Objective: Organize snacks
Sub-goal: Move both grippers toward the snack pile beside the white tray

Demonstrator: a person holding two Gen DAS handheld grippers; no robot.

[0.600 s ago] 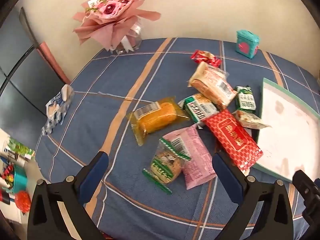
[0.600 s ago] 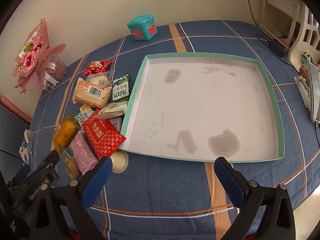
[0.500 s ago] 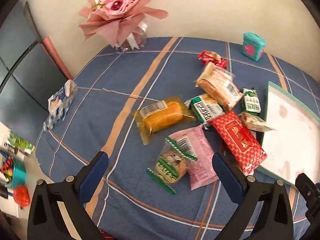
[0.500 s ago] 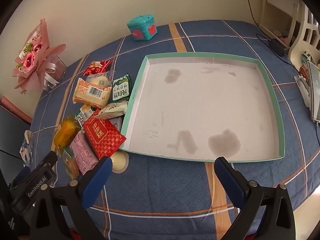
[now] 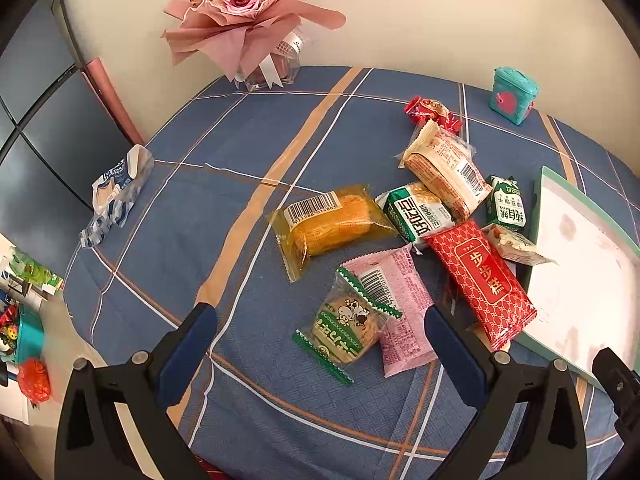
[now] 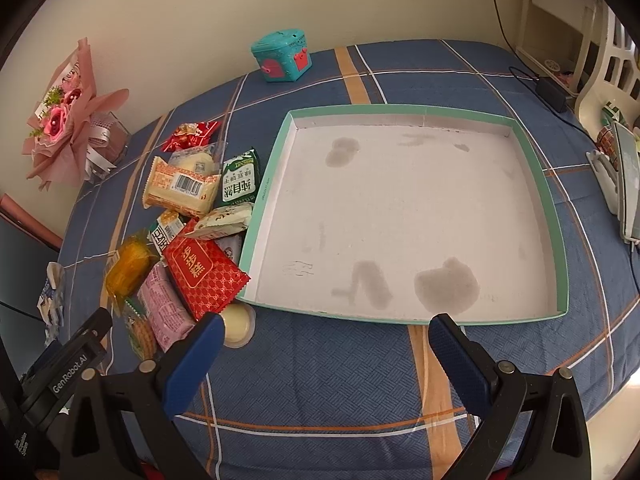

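Several wrapped snacks lie in a pile on the blue plaid tablecloth: a yellow cake pack (image 5: 332,224), a green cow-print biscuit pack (image 5: 344,326), a pink pack (image 5: 400,304), a red pack (image 5: 482,280) and a beige bar (image 5: 444,168). A shallow white tray with a green rim (image 6: 400,216) lies right of the pile, with nothing in it. My left gripper (image 5: 320,334) is open, hovering just above the green biscuit pack. My right gripper (image 6: 324,340) is open and empty near the tray's front edge.
A pink bouquet in a glass vase (image 5: 256,20) stands at the back left. A teal box (image 6: 282,60) sits at the back. A blue-white wrapper (image 5: 116,196) lies near the table's left edge. A round pale cake (image 6: 238,322) lies by the tray's corner.
My left gripper has moved forward and a little left, bringing the snack pile closer and lower in view. The right gripper has hardly moved.
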